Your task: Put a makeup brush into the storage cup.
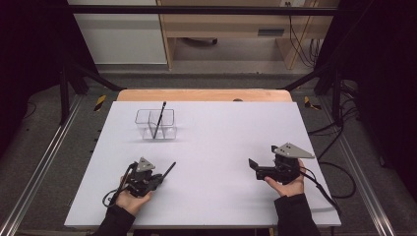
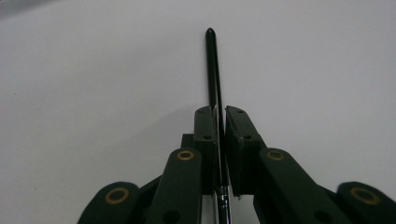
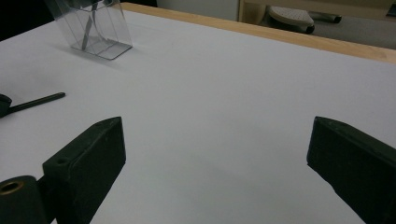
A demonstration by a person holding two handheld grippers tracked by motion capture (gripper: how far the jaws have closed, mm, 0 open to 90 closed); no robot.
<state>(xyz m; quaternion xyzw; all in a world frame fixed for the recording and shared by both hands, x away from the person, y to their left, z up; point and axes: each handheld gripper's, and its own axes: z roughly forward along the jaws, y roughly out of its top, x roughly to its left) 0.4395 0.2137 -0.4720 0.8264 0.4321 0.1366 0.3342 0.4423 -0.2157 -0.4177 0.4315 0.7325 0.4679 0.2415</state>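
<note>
My left gripper (image 2: 219, 114) pinches a black pen (image 2: 212, 65) low over the white table (image 1: 221, 162); my right gripper (image 3: 215, 163) is spread wide.

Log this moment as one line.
left gripper shut on pen | right gripper open, idle | clear holder holds one pen
</note>
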